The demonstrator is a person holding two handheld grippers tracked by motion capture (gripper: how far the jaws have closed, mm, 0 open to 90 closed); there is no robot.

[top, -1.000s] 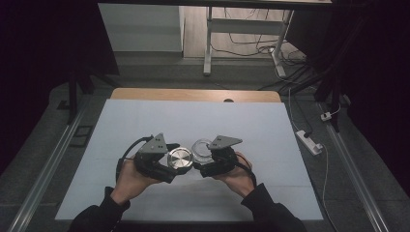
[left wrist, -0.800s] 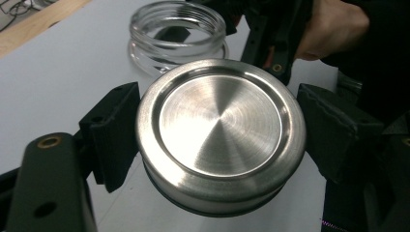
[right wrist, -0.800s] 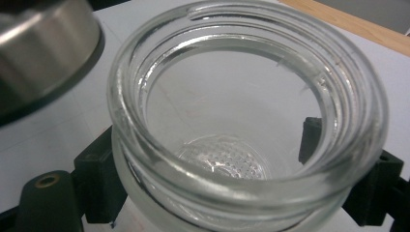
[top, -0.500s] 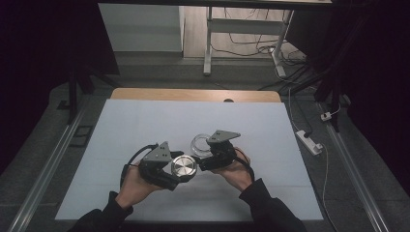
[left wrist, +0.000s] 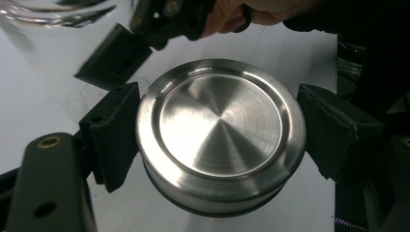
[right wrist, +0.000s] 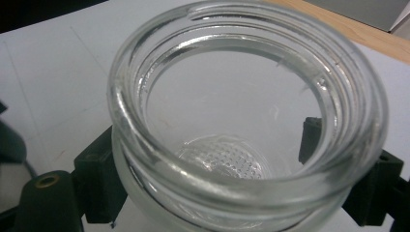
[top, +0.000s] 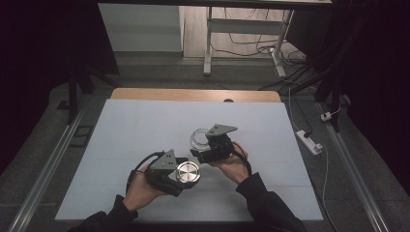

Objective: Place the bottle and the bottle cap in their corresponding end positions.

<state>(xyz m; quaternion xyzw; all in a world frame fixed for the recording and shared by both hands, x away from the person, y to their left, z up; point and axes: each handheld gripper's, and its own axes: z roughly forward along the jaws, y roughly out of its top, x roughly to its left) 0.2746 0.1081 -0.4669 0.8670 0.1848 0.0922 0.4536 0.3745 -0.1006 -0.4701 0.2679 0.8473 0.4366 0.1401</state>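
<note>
To the left of the left gripper [top: 180, 175] a metal rail [top: 46, 171] runs along the dark floor beside the pale table [top: 145, 125]. That gripper clamps a round steel lid [top: 187, 172] between its jaws, low over the sheet. Just to its right and a little farther off, the right gripper [top: 199, 149] grips an open glass jar [top: 198, 138], the jaws pressed against its sides. Beyond both, a wooden table edge [top: 193, 94], then white desk legs [top: 209, 43] and loose cables [top: 251, 36]. Right of the right gripper a white power strip [top: 308, 140] lies on the floor.
</note>
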